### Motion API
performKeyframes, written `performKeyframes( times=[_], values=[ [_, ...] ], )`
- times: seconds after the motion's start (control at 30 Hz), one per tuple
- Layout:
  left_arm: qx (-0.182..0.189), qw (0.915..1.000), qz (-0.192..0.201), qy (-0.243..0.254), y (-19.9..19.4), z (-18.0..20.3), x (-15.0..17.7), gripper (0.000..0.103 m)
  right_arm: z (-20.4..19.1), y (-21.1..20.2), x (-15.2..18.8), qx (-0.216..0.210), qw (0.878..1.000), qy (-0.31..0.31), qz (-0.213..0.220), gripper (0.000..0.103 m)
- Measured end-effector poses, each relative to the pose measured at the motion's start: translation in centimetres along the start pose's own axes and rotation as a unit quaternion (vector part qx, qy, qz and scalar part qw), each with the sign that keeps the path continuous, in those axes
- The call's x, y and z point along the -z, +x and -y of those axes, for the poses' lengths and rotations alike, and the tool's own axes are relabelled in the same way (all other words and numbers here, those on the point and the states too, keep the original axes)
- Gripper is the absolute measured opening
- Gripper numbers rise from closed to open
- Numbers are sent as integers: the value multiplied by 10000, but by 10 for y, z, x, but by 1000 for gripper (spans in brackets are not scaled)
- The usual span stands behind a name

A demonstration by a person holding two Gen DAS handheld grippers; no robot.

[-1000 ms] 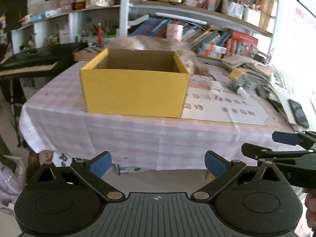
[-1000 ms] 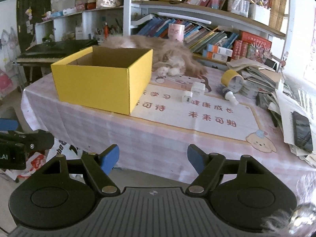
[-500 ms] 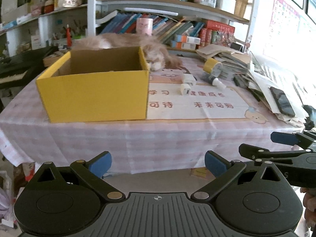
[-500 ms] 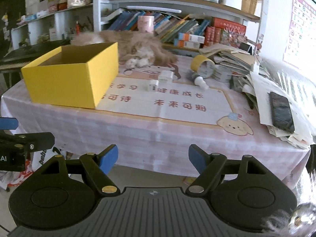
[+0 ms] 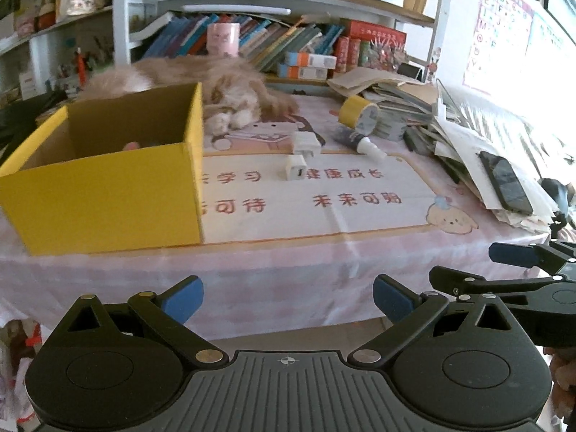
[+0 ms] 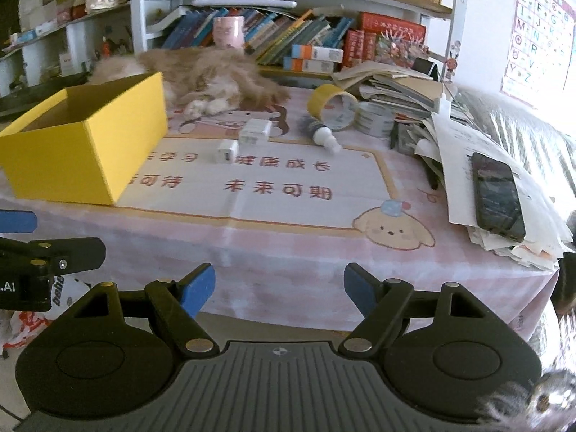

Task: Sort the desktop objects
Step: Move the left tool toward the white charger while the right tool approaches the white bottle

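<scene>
Two white plastic charger plugs [image 5: 300,154] lie beside an open yellow cardboard box [image 5: 104,180] on the pink-clothed tabletop [image 5: 288,262]; left gripper [image 5: 288,297] and right gripper [image 6: 280,288] hover released, empty

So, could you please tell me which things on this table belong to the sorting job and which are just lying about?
Likely part of the job:
- yellow box
- two white chargers
- small bottle
- yellow tape roll
- left gripper and right gripper, both open and short of the table

Probably just lying about:
- sleeping cat
- paper stack
- phone
- shelf books
</scene>
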State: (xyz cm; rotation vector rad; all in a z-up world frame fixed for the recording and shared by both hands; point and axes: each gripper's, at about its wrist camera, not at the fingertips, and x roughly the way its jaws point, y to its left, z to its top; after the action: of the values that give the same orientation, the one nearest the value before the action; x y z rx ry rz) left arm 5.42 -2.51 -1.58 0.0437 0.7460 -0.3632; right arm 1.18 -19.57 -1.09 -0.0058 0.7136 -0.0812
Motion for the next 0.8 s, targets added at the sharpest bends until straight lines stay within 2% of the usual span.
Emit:
performKeyframes(
  times=[0.23,0.8],
  values=[
    [-20,10000,-40,10,33,24,-26,102,36,29,-22,-53,9999,65,-81,77],
    [-500,9986,-1,-188,109,61,-78,101,97,106,-72,-455,9988,-74,-160,77]
  ],
)
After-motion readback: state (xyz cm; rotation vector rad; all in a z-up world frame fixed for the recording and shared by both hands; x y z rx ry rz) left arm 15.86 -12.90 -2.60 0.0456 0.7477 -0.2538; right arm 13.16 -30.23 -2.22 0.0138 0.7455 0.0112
